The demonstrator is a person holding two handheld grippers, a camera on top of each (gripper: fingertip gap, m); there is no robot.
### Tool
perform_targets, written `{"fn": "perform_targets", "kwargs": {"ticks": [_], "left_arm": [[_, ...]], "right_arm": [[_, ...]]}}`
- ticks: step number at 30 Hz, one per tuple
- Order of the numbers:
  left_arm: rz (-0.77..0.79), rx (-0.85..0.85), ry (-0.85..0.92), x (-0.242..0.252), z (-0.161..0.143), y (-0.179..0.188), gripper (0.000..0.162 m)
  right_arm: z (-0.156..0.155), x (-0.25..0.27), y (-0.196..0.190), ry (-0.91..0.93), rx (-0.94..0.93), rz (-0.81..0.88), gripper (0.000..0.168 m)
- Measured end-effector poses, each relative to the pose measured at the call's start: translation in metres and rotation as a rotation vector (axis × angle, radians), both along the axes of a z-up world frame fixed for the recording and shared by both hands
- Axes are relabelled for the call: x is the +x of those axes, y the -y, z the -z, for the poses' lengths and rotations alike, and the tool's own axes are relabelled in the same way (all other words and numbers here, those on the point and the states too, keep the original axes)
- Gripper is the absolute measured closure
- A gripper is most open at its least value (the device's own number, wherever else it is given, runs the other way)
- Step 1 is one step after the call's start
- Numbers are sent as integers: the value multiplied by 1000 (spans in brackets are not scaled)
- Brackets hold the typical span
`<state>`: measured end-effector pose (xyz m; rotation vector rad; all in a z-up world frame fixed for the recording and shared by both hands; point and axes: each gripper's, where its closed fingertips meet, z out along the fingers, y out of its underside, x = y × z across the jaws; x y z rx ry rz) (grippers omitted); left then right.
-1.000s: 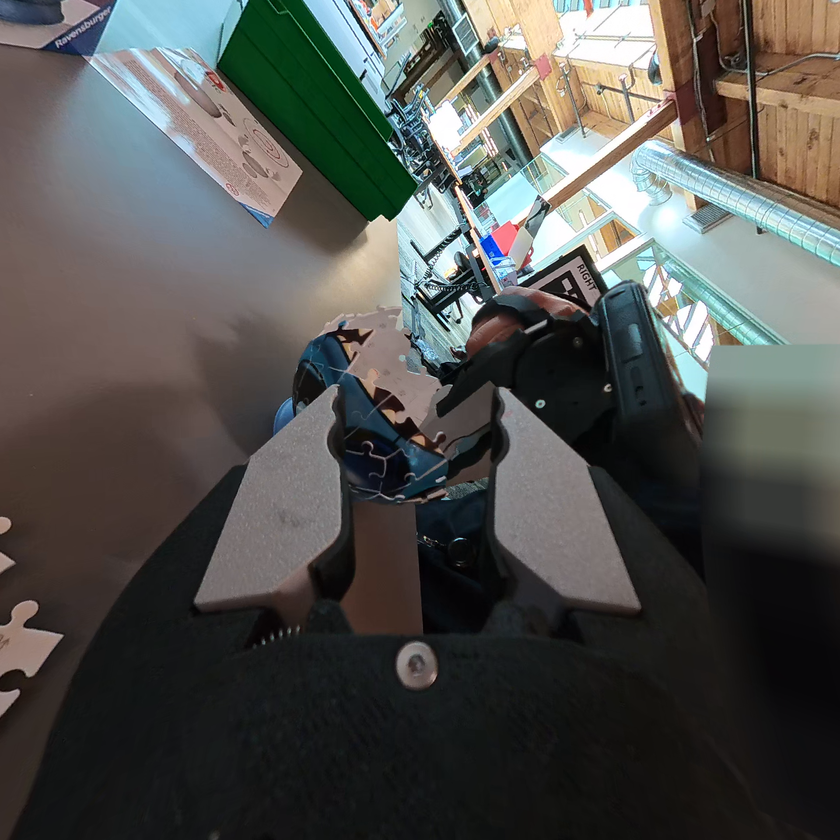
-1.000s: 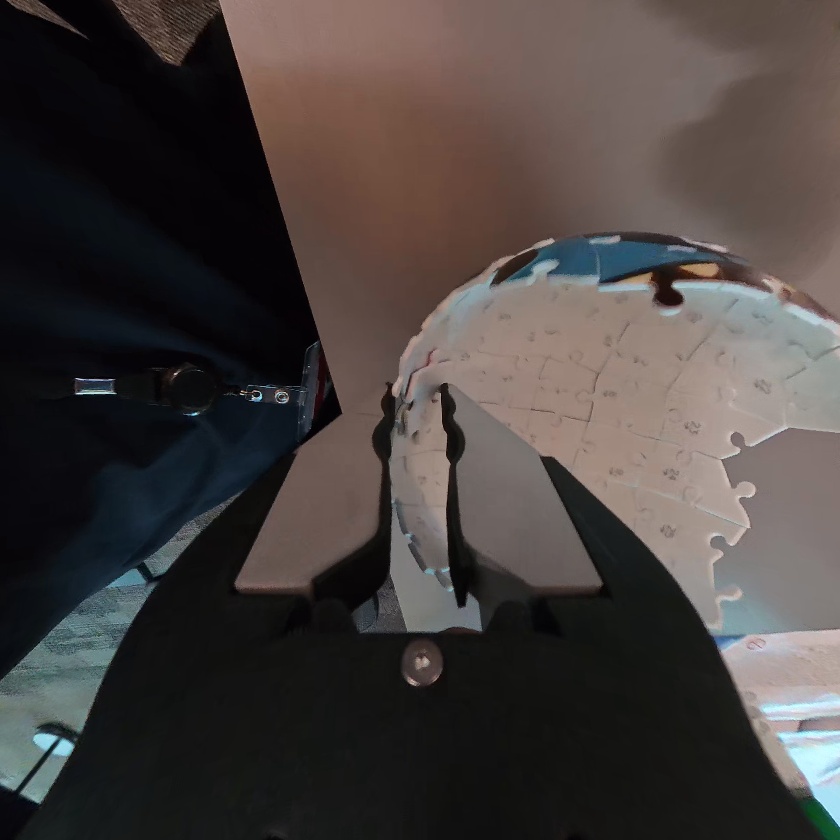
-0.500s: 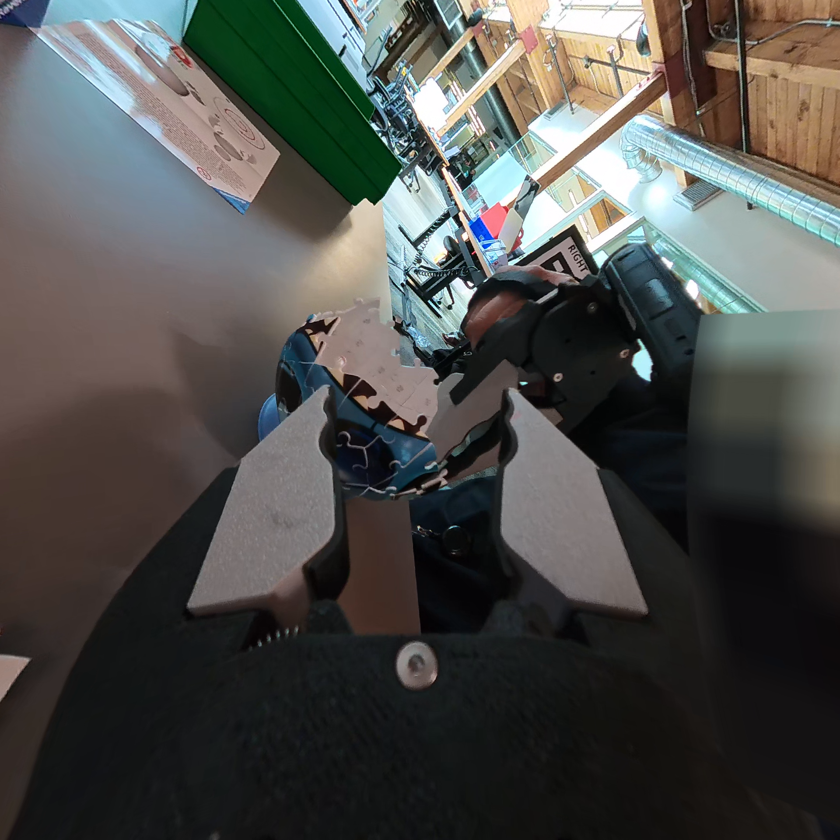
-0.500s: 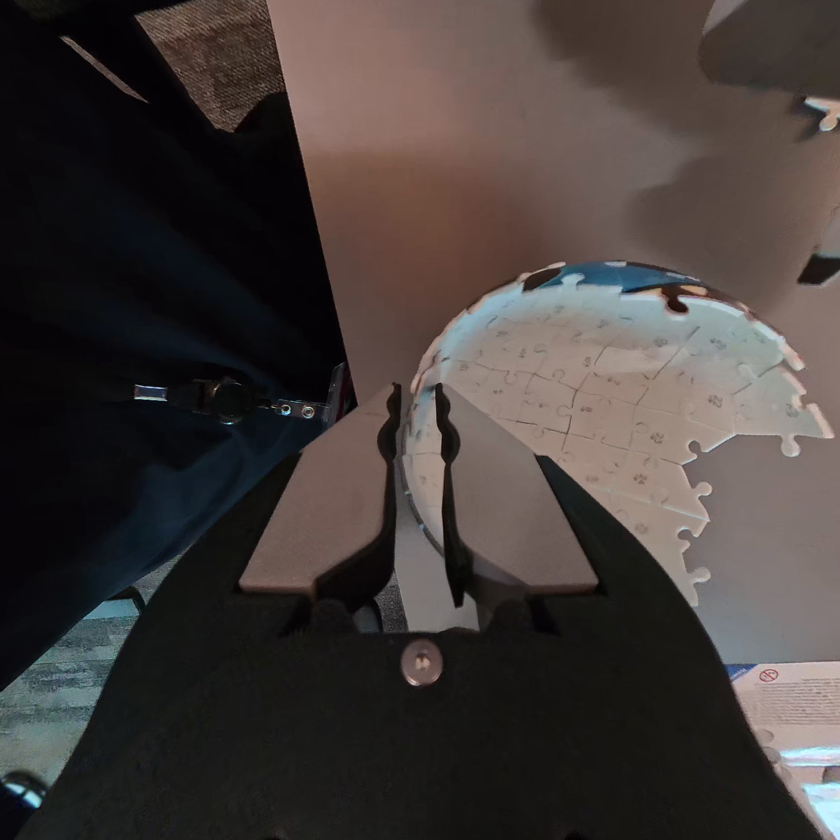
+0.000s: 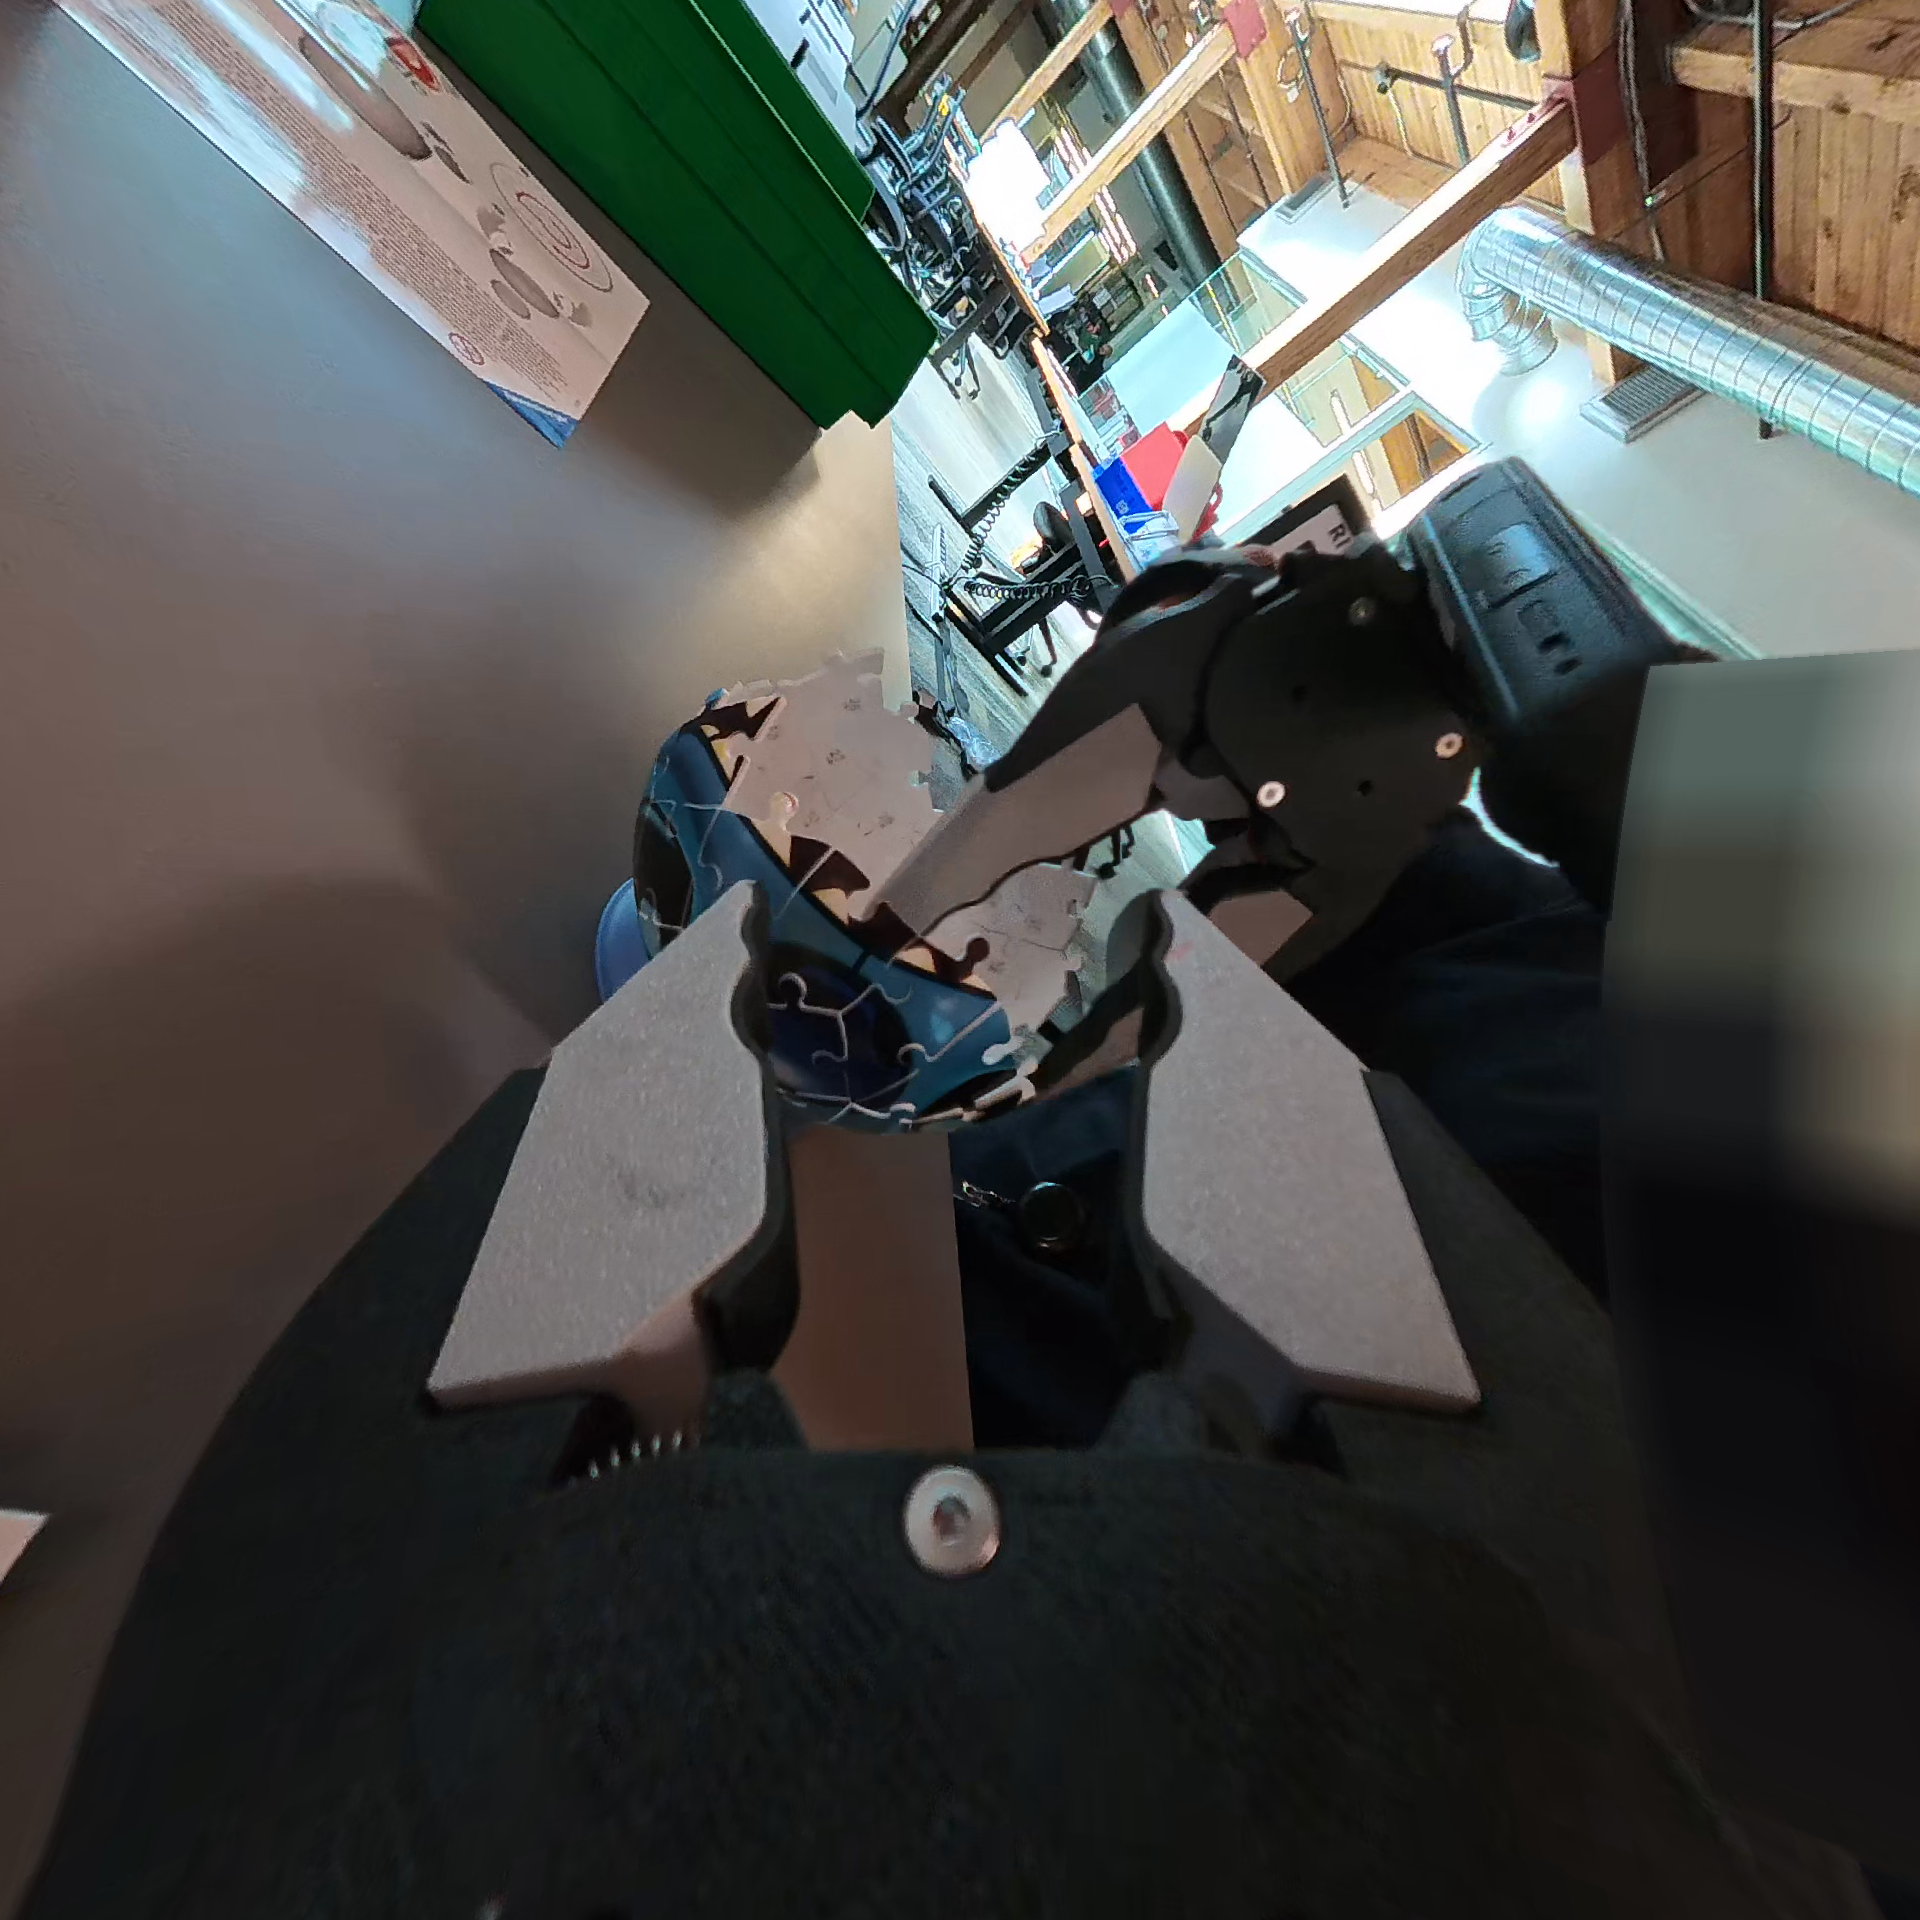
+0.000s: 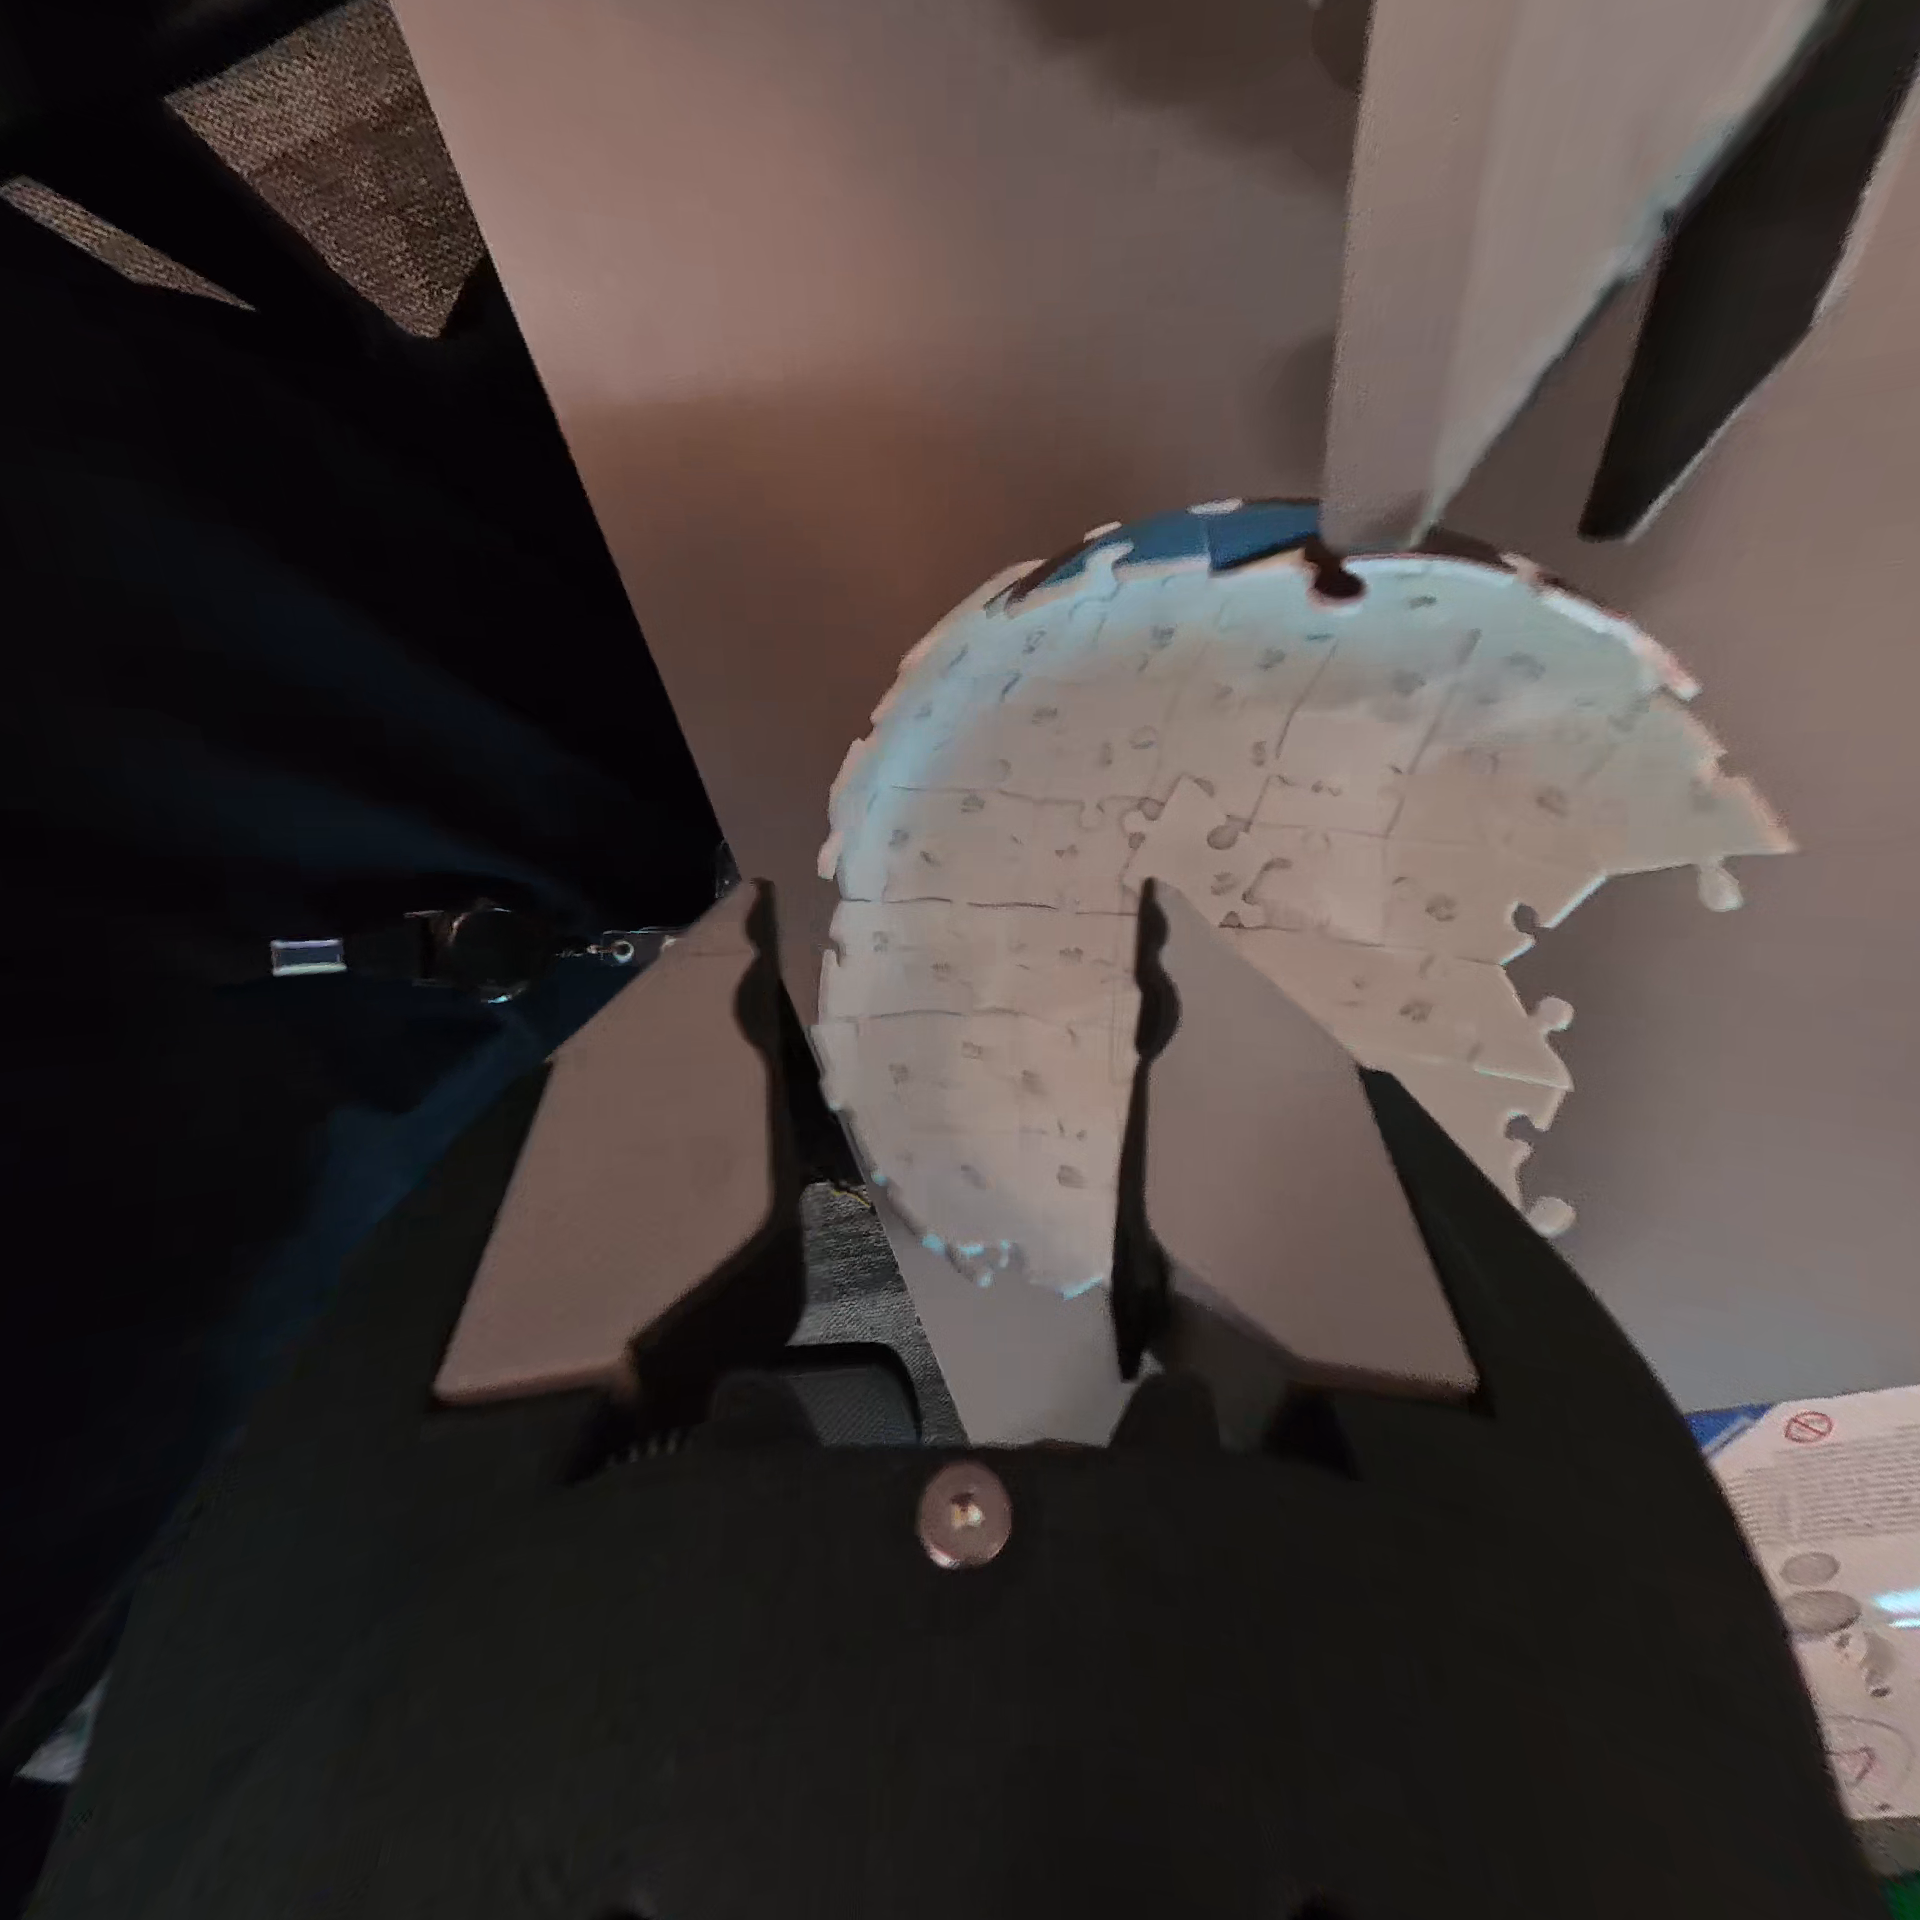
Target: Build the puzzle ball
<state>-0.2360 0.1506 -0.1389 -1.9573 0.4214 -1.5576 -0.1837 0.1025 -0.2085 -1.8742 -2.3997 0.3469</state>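
Puzzle ball [image 6: 1195, 831] shell between open right tongs [image 6: 951, 904], left tongs [image 5: 951, 914] spread beside.

The left black two-finger gripper with grey pads [image 5: 951, 961] has its jaws wide apart. The right black two-finger gripper with grey pads [image 6: 951, 935] also holds its jaws spread, one finger [image 5: 1029, 831] reaching toward the left one.

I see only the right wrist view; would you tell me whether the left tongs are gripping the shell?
Observer: No. The left tongs are open, with one finger against the shell.
Operator: Is anything behind the shell?
Observer: A blue object peeks out there; whether they touch is hidden.
Operator: What lies farther along the table?
Observer: A green crate, just past the printed box.
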Motion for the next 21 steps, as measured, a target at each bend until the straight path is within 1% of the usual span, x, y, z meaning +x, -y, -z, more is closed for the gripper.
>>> {"fn": "perform_targets", "kwargs": {"ticks": [1, 4, 5, 8, 9, 18, 21], "left_arm": [[5, 0, -2, 1, 0, 1, 93], [15, 1, -16, 5, 2, 3, 92], [13, 1, -18, 5, 3, 2, 92], [10, -1, -12, 3, 2, 2, 93], [1, -1, -15, 2, 2, 1, 95], [-67, -30, 10, -10, 3, -8, 96], [-77, -30, 15, -13, 3, -10, 96]], "right_arm": [[4, -2, -1, 9, 8, 18, 92], [19, -2, -16, 70, 124, 76, 78], [23, -1, -19, 90, 151, 83, 67], [33, 0, -17, 127, 155, 93, 66], [35, -1, -18, 125, 155, 98, 66], [41, 5, -16, 168, 138, 35, 64], [42, 8, -14, 189, 132, -14, 70]]}}
